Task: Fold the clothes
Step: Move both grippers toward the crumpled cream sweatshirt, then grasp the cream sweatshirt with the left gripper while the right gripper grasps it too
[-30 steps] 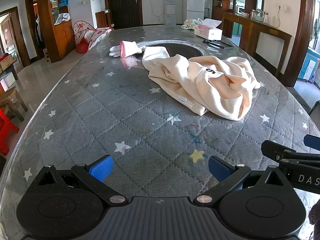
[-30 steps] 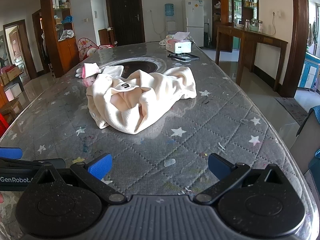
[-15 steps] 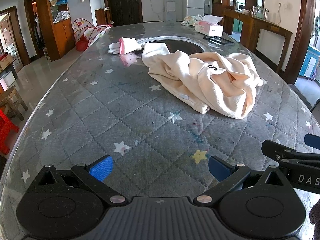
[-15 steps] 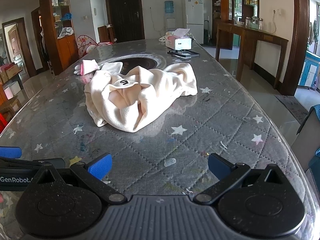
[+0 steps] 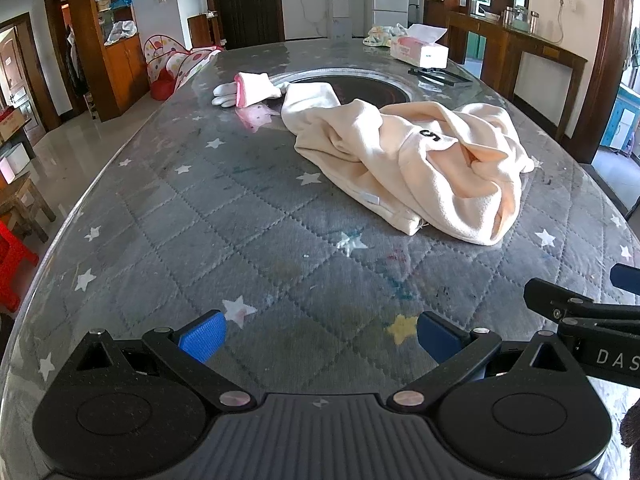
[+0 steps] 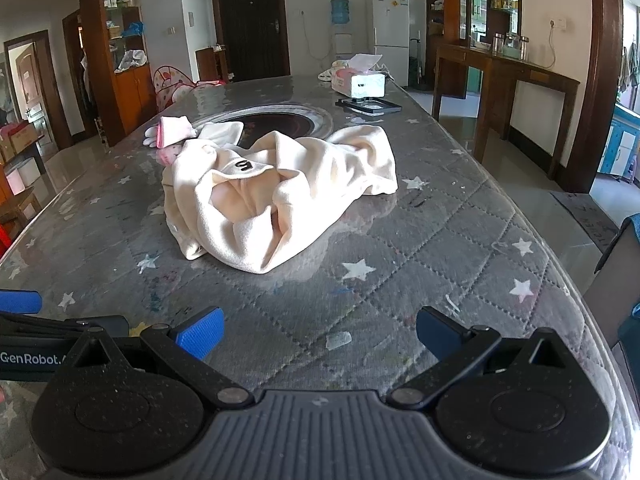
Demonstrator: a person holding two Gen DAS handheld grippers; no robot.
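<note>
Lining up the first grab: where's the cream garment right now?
The cream garment lies crumpled mid-table, ahead of both open grippers, right of centre in the left wrist view. The pink-and-white glove sits just beyond its far sleeve.

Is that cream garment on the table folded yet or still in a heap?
Still in a heap. The cream garment lies crumpled on the table, with loose overlapping folds.

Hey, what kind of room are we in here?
Probably a home dining room beside the kitchen: a white refrigerator, a blue-bottled water dispenser and a long table under a grey star-patterned quilted cover.
</note>
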